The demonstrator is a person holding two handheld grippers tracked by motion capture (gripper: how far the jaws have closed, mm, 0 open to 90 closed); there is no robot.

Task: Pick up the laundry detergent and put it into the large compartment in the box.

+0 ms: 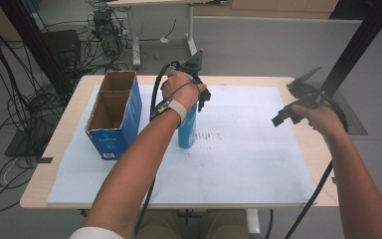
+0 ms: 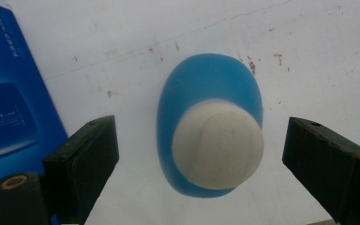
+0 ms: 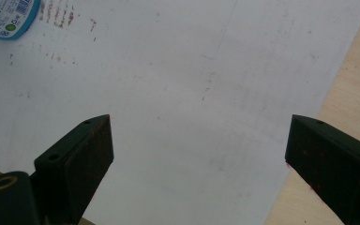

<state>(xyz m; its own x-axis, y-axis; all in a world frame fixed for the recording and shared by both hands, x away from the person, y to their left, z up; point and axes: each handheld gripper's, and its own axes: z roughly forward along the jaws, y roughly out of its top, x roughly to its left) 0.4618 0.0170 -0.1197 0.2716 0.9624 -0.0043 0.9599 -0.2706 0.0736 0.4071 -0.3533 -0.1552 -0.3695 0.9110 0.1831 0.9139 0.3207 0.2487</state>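
Bottle (image 2: 209,140): blue plastic, off-white cap (image 2: 218,150), upright on the white mat (image 1: 248,164), just right of the carton; printed label on its side, too small to read from the high view.
Bottle label, right gripper view: corner of the bottle (image 3: 7,18) at top left, white panel with small blue print and a green round mark; wording illegible.
Left gripper (image 2: 199,154): directly above the bottle, pointing down; jaws spread wide, one on each side of the cap, clear gaps on both sides, pads not pressing; nothing held.
Left hand (image 1: 179,89): over the bottle top in the high view, strap at the wrist, black cable trailing toward the near edge.
Right gripper (image 3: 199,150): jaws wide apart over bare mat near its right border, nothing between them; well apart from the bottle.
Right hand (image 1: 321,117): above the right side of the desk.
Carton (image 1: 114,117): blue cardboard, open top, two compartments with brown inner walls, upright at the mat's left; white barcode patch low on the near face; pale lettering on the blue side, too blurred to read.
Mat: white, with reddish-brown specks and smears near the bottle.
Desk (image 1: 323,154): light wood, showing around the mat.
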